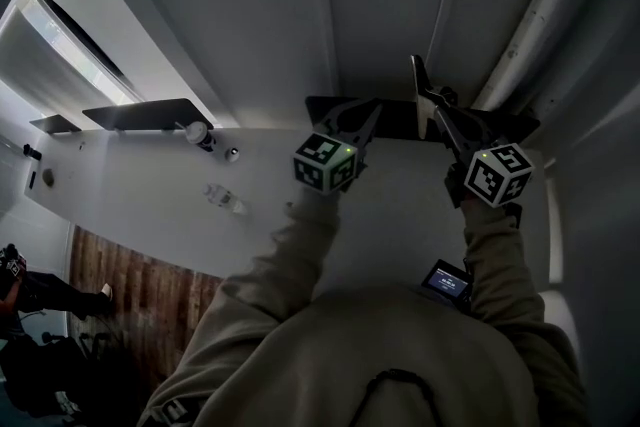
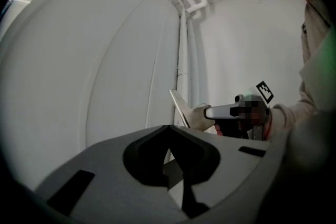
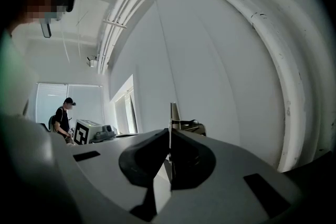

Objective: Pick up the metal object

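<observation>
The metal object (image 1: 398, 119) is a thin dark plate held up in front of a white wall, and both grippers grip it. My left gripper (image 1: 368, 118) is shut on its left end, and the sheet shows between the closed jaws (image 2: 169, 153). My right gripper (image 1: 436, 107) is shut on the right end, where a narrow metal edge (image 1: 419, 78) stands upright above the jaws. In the right gripper view that edge (image 3: 173, 114) rises straight out of the closed jaws (image 3: 169, 155). From the left gripper view, the right gripper (image 2: 231, 112) appears with the plate's tip (image 2: 178, 104).
White pipes (image 1: 535, 20) run along the wall at the right. A window (image 1: 75, 25) and a dark shelf (image 1: 140, 113) lie to the left, with wood panelling (image 1: 140, 285) below. A person (image 3: 63, 119) stands far off by the windows. A small device (image 1: 446, 280) hangs on the wearer's chest.
</observation>
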